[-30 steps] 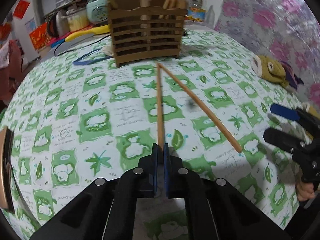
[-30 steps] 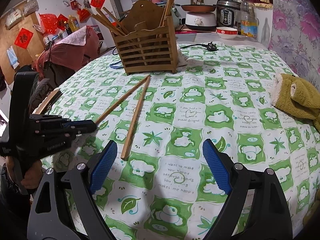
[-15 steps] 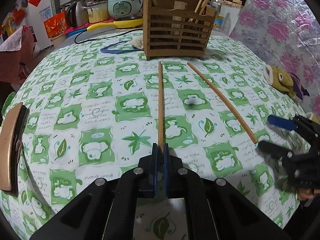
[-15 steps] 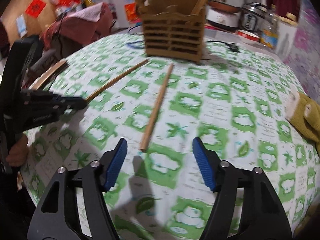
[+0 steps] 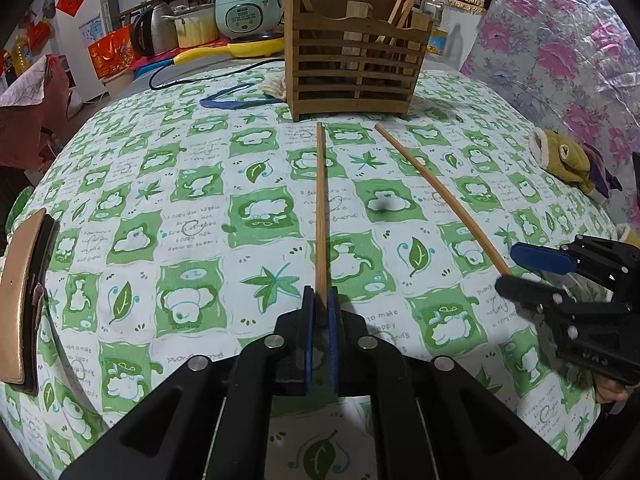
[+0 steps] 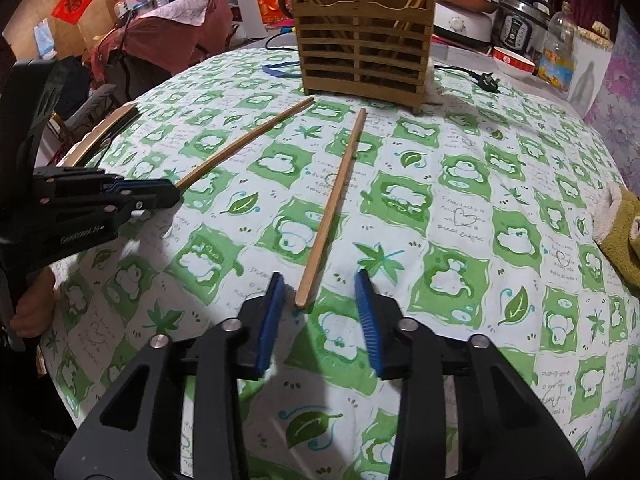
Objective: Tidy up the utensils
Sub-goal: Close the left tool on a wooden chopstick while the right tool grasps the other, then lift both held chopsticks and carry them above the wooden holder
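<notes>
1. Two chopsticks lie outside the wooden holder [image 5: 352, 60], which stands at 12 o'clock on the table [image 5: 200, 200] with several sticks already in it.
2. The left gripper [image 5: 320, 300] is clenched on the near end of the left chopstick [image 5: 320, 208].
3. The right gripper [image 6: 320, 288] is spread wide, straddling the near end of the right chopstick [image 6: 332, 208], not yet grasped.
4. Since a second ago, the right gripper has closed in on its stick and narrowed; the left grip is unchanged.

Left gripper [image 5: 321, 300] clamps one chopstick [image 5: 321, 208] pointing toward the wooden holder [image 5: 352, 68]; another chopstick [image 5: 440, 196] lies beside it, near the right gripper [image 5: 520, 268]
</notes>
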The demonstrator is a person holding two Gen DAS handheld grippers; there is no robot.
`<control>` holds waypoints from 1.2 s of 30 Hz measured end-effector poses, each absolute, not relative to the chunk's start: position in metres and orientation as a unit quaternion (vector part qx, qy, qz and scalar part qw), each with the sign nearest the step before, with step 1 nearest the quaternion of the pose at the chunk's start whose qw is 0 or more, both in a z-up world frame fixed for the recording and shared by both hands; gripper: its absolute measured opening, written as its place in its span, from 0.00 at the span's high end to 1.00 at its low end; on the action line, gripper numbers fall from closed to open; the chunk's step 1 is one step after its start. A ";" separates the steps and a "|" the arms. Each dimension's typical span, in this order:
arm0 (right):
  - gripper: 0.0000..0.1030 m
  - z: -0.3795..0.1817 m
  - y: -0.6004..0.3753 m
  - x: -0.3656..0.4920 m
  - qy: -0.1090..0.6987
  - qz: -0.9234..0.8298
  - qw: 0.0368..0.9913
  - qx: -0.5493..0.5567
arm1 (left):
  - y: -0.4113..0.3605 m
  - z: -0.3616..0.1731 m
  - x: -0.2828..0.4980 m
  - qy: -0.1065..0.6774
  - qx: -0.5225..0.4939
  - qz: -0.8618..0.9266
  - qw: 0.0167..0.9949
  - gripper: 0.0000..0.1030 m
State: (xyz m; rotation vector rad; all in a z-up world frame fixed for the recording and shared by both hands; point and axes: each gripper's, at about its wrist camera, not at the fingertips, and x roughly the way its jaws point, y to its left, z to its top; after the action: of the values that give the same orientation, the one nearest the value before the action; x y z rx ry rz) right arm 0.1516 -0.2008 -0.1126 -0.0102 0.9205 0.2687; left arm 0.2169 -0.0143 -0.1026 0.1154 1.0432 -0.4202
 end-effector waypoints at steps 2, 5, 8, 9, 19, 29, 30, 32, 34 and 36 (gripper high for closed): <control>0.80 -0.112 -0.202 0.153 0.442 0.123 0.888 -0.003 | -0.016 -0.102 0.215 0.492 0.059 -0.200 0.845 0.62; 0.92 -0.113 -0.205 0.154 0.442 0.124 0.888 0.007 | -0.019 -0.103 0.214 0.490 0.074 -0.179 0.850 0.51; 0.92 -0.113 -0.212 0.154 0.443 0.125 0.888 0.027 | -0.018 -0.103 0.215 0.491 0.071 -0.181 0.849 0.56; 0.92 -0.114 -0.214 0.155 0.443 0.124 0.888 0.030 | -0.017 -0.103 0.215 0.490 0.071 -0.182 0.850 0.60; 0.92 -0.114 -0.214 0.155 0.444 0.123 0.887 0.033 | -0.023 -0.103 0.210 0.483 0.087 -0.190 0.850 0.92; 0.94 -0.111 -0.221 0.152 0.430 0.107 0.895 0.043 | -0.022 -0.095 0.204 0.465 0.080 -0.190 0.861 0.95; 0.94 -0.109 -0.223 0.150 0.426 0.104 0.898 0.045 | -0.022 -0.093 0.203 0.462 0.080 -0.189 0.863 0.95; 0.94 -0.105 -0.226 0.145 0.411 0.090 0.906 0.046 | -0.022 -0.091 0.202 0.459 0.076 -0.188 0.865 0.95; 0.94 -0.100 -0.226 0.139 0.397 0.080 0.914 0.040 | -0.021 -0.090 0.202 0.459 0.072 -0.187 0.866 0.95; 0.94 -0.095 -0.225 0.134 0.384 0.071 0.920 0.029 | -0.022 -0.087 0.201 0.457 0.070 -0.186 0.867 0.95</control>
State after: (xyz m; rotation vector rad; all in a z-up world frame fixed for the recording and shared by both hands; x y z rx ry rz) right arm 0.1343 -0.2250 -0.0950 0.0603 0.7891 0.1450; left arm 0.2014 -0.0216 -0.0865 0.1461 0.9576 -0.3904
